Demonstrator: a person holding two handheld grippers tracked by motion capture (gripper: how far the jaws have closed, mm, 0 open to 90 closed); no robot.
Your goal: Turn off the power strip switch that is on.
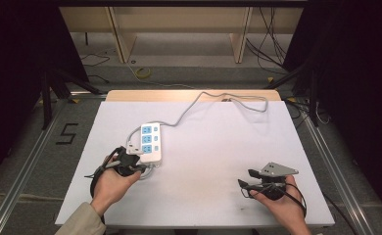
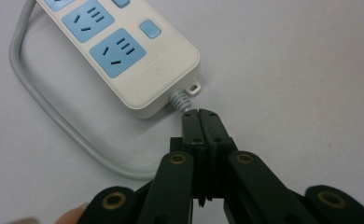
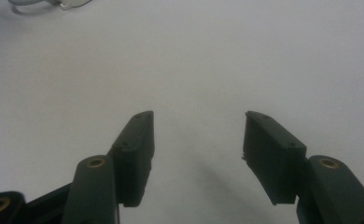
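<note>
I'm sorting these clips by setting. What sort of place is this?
Probably a lab or recording workspace, not a home: a white-topped table inside a metal frame, loose cables on the floor, and a taped number 5 beside it.

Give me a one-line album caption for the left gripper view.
Closed left gripper at the cord end of a white power strip.

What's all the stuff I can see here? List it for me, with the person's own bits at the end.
Power strip: one, white with blue sockets, left-centre of the table.
Strip's cord: one, grey, running to the table's far edge.
Table: one, white top.
Number 5: one, black, on the floor at left.
Left gripper: one, black, jaws closed by the strip's cord end.
Right gripper: one, black, jaws apart above bare table.
Hands: two, holding the grippers.
</note>
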